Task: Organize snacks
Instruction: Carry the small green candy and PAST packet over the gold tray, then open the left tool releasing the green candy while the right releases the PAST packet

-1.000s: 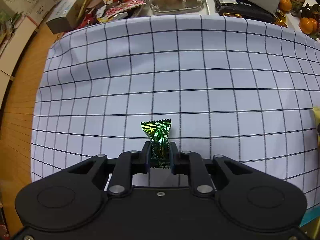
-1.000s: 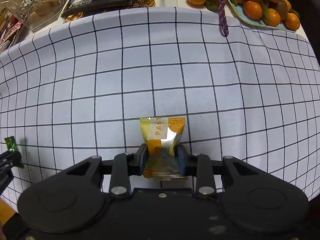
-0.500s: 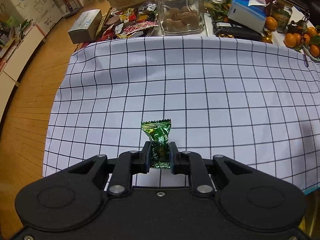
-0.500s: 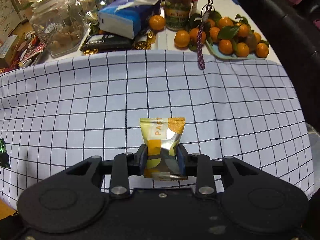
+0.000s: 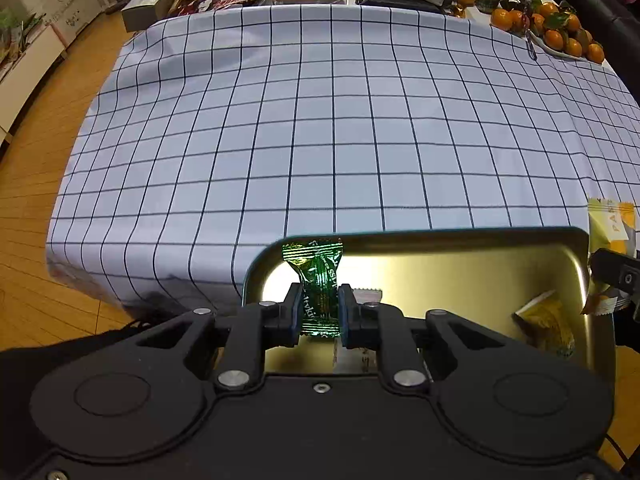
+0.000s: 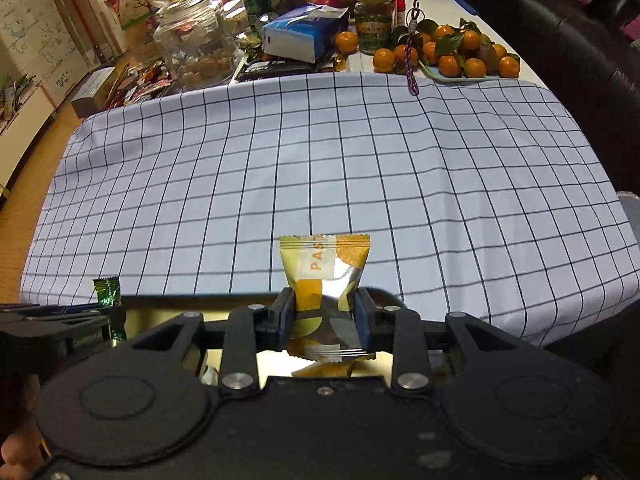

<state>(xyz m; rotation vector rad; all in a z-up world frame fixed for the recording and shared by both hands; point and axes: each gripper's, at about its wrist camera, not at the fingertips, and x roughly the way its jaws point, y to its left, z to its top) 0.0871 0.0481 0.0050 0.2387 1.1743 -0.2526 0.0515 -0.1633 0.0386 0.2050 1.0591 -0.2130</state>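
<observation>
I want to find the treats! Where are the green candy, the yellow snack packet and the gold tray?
green candy [image 5: 318, 276], left wrist view, wrapper's middle.
yellow snack packet [image 6: 324, 264], right wrist view, upper printed face.
gold tray [image 5: 440, 264], left wrist view, bare inner floor.

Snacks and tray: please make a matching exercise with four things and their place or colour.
Things:
1. green candy
2. yellow packet
3. tray
4. tangerines

Descriptions:
A. on a plate at the table's far end
B. gold metal, below both grippers
C. held in the left gripper
D. held in the right gripper

Pairs: 1-C, 2-D, 3-B, 4-A
</observation>
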